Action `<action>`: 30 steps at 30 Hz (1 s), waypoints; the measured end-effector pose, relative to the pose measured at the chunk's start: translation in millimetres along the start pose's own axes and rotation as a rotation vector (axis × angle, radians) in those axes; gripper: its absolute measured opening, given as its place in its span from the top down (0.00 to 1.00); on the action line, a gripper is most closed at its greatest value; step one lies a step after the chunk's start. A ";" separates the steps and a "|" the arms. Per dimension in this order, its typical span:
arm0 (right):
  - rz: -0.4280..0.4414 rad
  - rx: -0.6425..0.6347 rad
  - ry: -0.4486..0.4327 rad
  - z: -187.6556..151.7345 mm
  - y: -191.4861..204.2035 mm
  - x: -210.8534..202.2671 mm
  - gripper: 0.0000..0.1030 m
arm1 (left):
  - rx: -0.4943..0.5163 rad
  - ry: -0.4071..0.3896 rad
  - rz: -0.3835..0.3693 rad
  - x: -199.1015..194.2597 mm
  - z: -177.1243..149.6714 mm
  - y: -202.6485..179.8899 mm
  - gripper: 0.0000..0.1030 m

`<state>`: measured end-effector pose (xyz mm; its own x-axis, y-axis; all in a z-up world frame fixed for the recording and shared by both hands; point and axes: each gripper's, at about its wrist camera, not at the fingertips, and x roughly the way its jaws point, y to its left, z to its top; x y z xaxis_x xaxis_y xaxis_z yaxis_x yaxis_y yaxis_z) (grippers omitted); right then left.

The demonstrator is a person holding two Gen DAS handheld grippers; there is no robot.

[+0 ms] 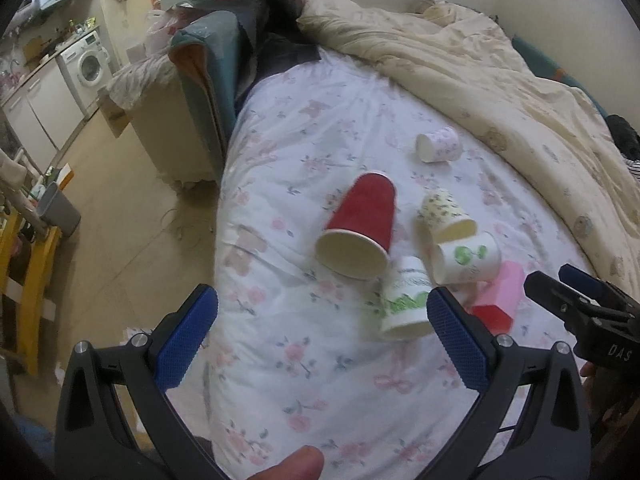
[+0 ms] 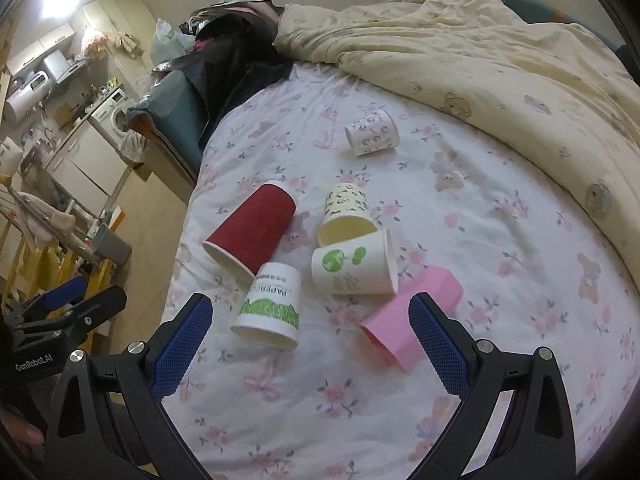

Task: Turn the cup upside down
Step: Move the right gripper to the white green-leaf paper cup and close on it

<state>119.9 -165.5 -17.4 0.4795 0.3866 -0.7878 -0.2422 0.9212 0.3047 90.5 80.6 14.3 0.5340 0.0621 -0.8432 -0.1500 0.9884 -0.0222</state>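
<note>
Several paper cups lie on their sides on the floral bedsheet. A red cup lies with its mouth toward me. A white cup with green grass print lies just below it. A white cup with a green tree, a yellow-lined patterned cup, a pink cup and a small pink-print cup lie nearby. My left gripper is open and empty, short of the cups. My right gripper is open and empty, near the grass cup and pink cup.
A cream duvet is bunched along the far and right side of the bed. Dark clothes and bags pile at the head. The bed's left edge drops to the floor, with a grey bin and washing machine beyond.
</note>
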 end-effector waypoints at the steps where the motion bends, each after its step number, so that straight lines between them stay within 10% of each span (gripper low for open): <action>1: -0.003 -0.001 0.005 1.5 1.7 4.3 0.02 | -0.002 0.005 0.005 5.0 1.9 3.8 0.00; 26: 0.086 0.128 0.487 -5.6 20.4 154.7 0.15 | -0.115 0.183 0.026 53.7 -2.9 25.1 0.00; 30: 0.091 0.137 0.523 -12.0 16.2 166.8 0.33 | -0.110 0.189 0.023 54.7 -4.7 22.3 0.00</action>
<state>185.8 -86.7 -150.3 -0.0300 0.4237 -0.9053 -0.1341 0.8958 0.4237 112.5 105.4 -34.9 0.3655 0.0474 -0.9296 -0.2563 0.9652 -0.0515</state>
